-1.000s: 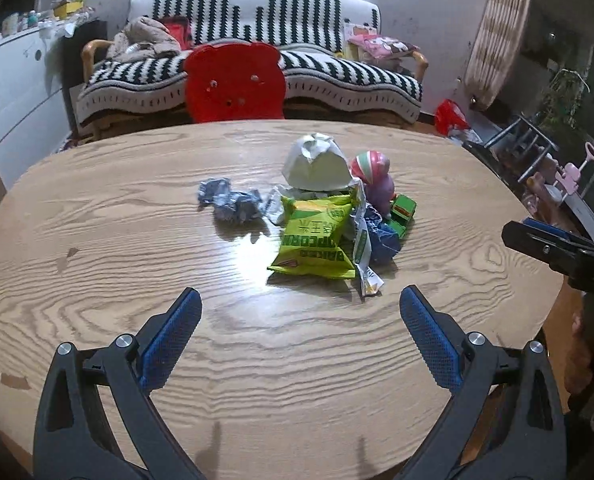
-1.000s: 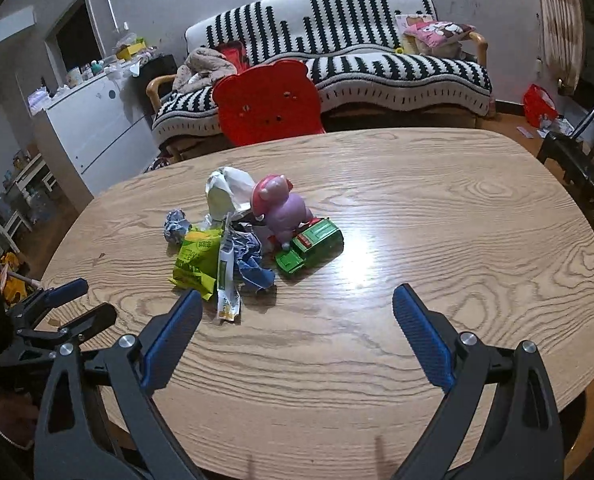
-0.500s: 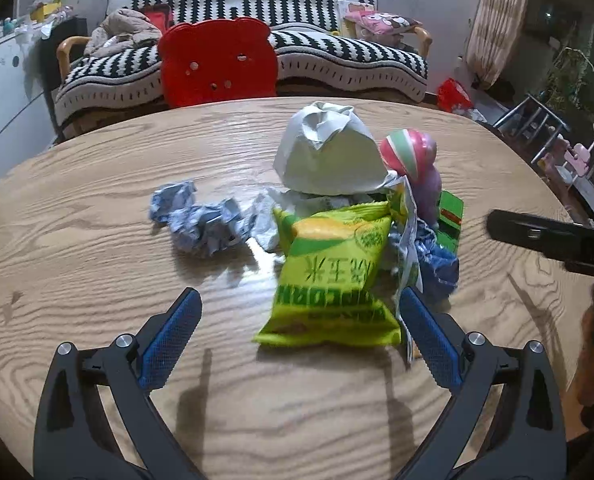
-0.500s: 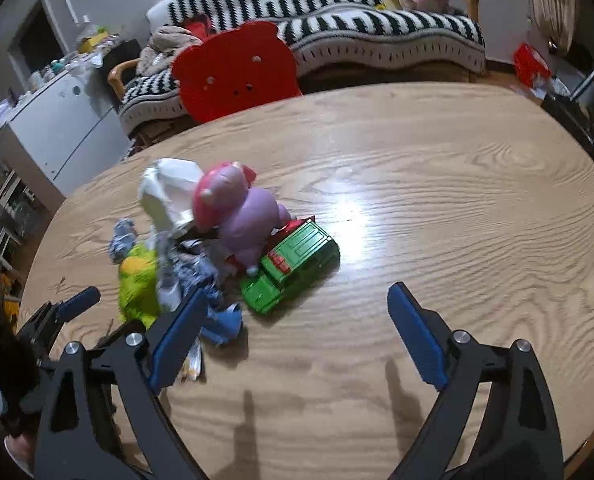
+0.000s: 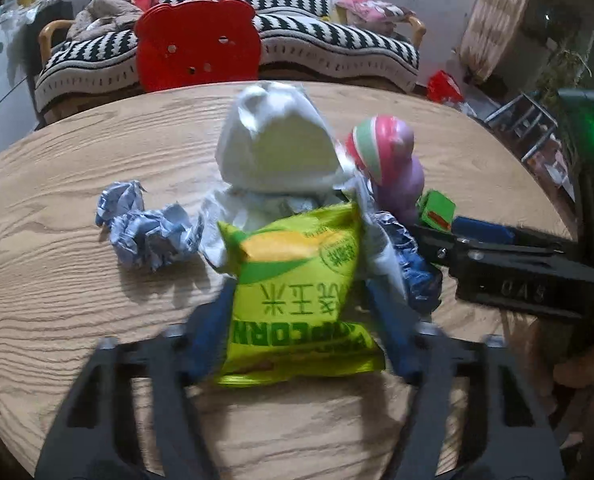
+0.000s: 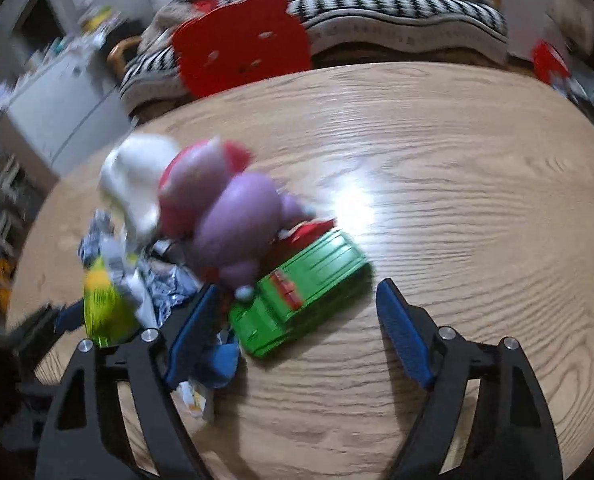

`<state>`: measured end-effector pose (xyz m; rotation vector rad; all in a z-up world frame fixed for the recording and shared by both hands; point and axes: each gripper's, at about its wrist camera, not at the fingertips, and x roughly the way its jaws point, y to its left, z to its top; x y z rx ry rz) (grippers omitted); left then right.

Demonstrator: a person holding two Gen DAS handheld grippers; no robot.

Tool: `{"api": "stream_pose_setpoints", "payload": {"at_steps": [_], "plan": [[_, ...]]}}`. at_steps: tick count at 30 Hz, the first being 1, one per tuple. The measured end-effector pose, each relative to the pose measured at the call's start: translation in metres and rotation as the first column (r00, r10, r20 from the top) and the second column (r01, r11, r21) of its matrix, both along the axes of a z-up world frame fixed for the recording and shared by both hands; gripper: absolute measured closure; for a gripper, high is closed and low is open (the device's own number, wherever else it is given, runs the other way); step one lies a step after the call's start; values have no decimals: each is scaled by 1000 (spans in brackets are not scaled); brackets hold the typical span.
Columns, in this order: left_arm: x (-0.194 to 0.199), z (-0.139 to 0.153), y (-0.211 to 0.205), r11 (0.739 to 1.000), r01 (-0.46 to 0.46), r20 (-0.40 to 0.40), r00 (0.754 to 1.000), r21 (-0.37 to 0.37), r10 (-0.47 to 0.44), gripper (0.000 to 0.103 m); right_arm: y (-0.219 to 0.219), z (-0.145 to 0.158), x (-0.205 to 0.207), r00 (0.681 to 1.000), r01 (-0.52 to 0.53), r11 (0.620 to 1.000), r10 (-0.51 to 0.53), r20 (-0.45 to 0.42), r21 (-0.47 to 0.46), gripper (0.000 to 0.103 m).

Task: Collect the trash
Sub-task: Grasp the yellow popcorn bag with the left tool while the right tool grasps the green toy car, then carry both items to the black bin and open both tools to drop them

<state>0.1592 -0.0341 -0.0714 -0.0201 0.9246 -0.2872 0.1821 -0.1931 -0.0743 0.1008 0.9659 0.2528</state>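
Item one, the popcorn bag [image 5: 297, 300]: we are finding it lying flat on the tabletop [image 5: 57, 312] at the near edge of the litter heap, long axis running from us toward the heap, its printed end nearest and its lettering upside down to us. We are judging it light, crinkly and slippery, puffed enough to slide under pressure; the side edges near the lower seam are looking like the best hold.

Left claw [image 5: 303, 320]: its jaws have just been closing, the bag is sitting between them and the blue pads are reaching its two sides; through the blur they appear to be pressing on it.

Adjoining trash: crumpled blue-white wrapper [image 5: 145, 232] to the left, white crumpled paper [image 5: 277, 148] behind, touching the bag.

Not trash, we are judging: pink and purple toy figure [image 6: 233, 216] and green toy truck [image 6: 305, 292], just beside the heap.

Right claw [image 6: 297, 328]: jaws have just been closing but are standing apart, the truck's near end lying between them untouched.
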Motion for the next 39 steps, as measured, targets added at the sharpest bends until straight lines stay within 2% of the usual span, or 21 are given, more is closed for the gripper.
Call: {"api": "stream_pose_setpoints", "payload": {"at_steps": [1,3,4,8,13,26,33,39], "plan": [[-3,1,-1,1000,7,11,1000,13,-7,51,1,1,-3,1000,-11,1000,11,6,-6,45],[-6,2,1,1000,6,8,1000,20,-7,52,-6,6,-7,1000,-7,1000,7,12,25,52],[-8,3,2,1000,4,5,1000,18,-4,53,-10,10,-9,1000,-1,999,0,19,49,64],[-17,13,10,1000,-7,18,1000,17,7,53,-22,19,-17,999,40,999,-40,23,19,65],[-31,27,16,1000,2,31,1000,9,-3,54,-38,26,-26,997,67,996,-69,34,50,65],[-57,50,20,1000,7,43,999,5,-7,54,-61,52,-66,995,66,997,-68,73,27,65],[-61,55,1,1000,26,58,998,17,-26,55,-87,67,-100,991,83,997,-83,106,3,65],[-68,65,-36,998,65,86,994,13,-66,56,-124,77,-137,985,119,993,-116,130,-10,65]]}}
